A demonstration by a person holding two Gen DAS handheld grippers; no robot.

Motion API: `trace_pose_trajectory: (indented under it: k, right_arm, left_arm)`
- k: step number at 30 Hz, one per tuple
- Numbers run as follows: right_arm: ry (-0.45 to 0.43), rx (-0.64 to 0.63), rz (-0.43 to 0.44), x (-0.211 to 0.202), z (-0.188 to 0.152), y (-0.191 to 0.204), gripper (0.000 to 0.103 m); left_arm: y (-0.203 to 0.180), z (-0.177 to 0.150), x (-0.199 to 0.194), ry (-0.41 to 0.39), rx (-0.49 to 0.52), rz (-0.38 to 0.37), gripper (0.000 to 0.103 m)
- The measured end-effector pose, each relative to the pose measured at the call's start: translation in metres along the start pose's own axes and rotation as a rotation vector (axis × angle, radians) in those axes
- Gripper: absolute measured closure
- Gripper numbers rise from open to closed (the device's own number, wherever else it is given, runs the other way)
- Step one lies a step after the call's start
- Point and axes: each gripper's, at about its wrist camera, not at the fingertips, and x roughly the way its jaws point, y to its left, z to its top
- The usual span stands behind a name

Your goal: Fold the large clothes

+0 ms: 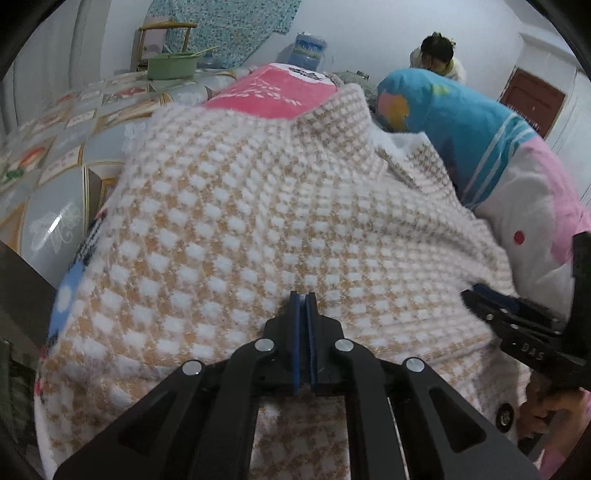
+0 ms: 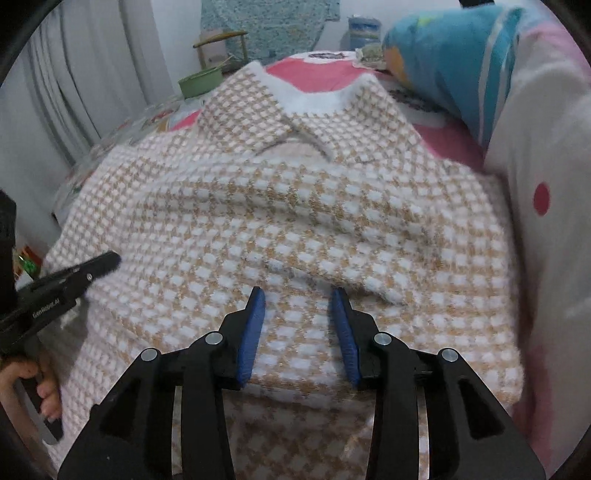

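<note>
A fuzzy tan-and-white checked garment [image 1: 240, 229] lies spread on the bed, collar at the far end; it also fills the right wrist view [image 2: 288, 206]. My left gripper [image 1: 303, 297] is shut, its blue pads together over the garment's near part; no cloth shows between the pads. It also appears at the left of the right wrist view [image 2: 107, 260]. My right gripper [image 2: 298, 295] is open, its blue pads spread just above the garment's near edge. It shows at the right of the left wrist view [image 1: 476, 295], at the garment's right edge.
A pink blanket [image 1: 273, 92] lies under the garment. A blue, white and pink rolled quilt [image 2: 480, 74] lines the right side. A green basin [image 1: 171, 64], a wooden chair [image 1: 166, 33] and a water jug [image 1: 306, 50] stand at the back. A person [image 1: 437, 53] is by the far wall.
</note>
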Motion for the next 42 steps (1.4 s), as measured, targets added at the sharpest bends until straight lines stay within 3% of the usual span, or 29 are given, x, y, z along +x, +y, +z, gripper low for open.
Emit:
trace_pose_trajectory:
  k: [4,8,9,10,11,12,14,17,19,21,24,28,32,35,38,42]
  right_arm:
    - [-0.012,0.023,-0.053,-0.027,-0.011,0.007,0.065]
    - [-0.011,0.056,-0.011,-0.066,-0.031,-0.009,0.059]
    - [0.001,0.084,-0.027,-0.075,-0.033,-0.014,0.048]
    - [0.003,0.14,-0.046,-0.084,-0.037,-0.02,0.039]
    - [-0.007,0.182,-0.029,-0.088,-0.04,-0.023,0.039]
    - [-0.01,0.238,0.026,-0.099,-0.05,-0.031,0.039]
    - [-0.003,0.254,0.044,-0.112,-0.059,-0.034,0.039]
    - [-0.04,0.188,-0.012,-0.14,-0.065,-0.033,0.04]
    - [-0.067,0.182,-0.015,-0.154,-0.063,-0.036,0.04]
    - [-0.085,0.205,-0.006,-0.166,-0.056,-0.042,0.04]
    - [-0.105,0.266,0.027,-0.171,-0.04,-0.054,0.04]
    - [-0.117,0.317,0.042,-0.153,-0.009,-0.066,0.037]
    - [-0.081,0.367,0.049,-0.112,0.034,-0.075,0.037]
    - [-0.07,0.435,0.1,-0.083,0.055,-0.077,0.032]
    - [0.0,0.491,0.141,-0.039,0.076,-0.075,0.032]
    - [0.026,0.411,0.086,-0.002,0.11,-0.067,0.031]
  left_arm:
    - [-0.009,-0.002,-0.014,0.003,0.035,0.056,0.097]
    - [-0.016,-0.008,-0.041,0.021,0.01,0.108,0.097]
    - [-0.015,-0.009,-0.05,0.038,-0.022,0.083,0.093]
    - [-0.013,-0.012,-0.057,0.049,-0.051,0.049,0.073]
    - [-0.01,-0.019,-0.068,0.046,-0.091,0.005,0.051]
    - [-0.007,-0.03,-0.082,0.02,-0.107,-0.009,0.049]
    - [-0.003,-0.049,-0.102,-0.012,-0.104,0.042,0.049]
    - [0.005,-0.061,-0.123,0.026,-0.128,0.136,0.05]
    - [0.003,-0.057,-0.143,0.011,-0.102,0.156,0.05]
    - [-0.009,-0.046,-0.165,-0.019,-0.013,0.219,0.049]
    - [-0.021,-0.021,-0.174,-0.015,0.051,0.281,0.049]
    - [-0.033,0.021,-0.169,-0.034,0.118,0.31,0.042]
    - [-0.04,0.061,-0.142,-0.054,0.147,0.273,0.036]
    - [-0.042,0.08,-0.101,-0.061,0.147,0.216,0.033]
    - [-0.041,0.083,-0.052,-0.036,0.126,0.169,0.033]
    - [-0.043,0.092,-0.003,-0.065,0.155,0.104,0.033]
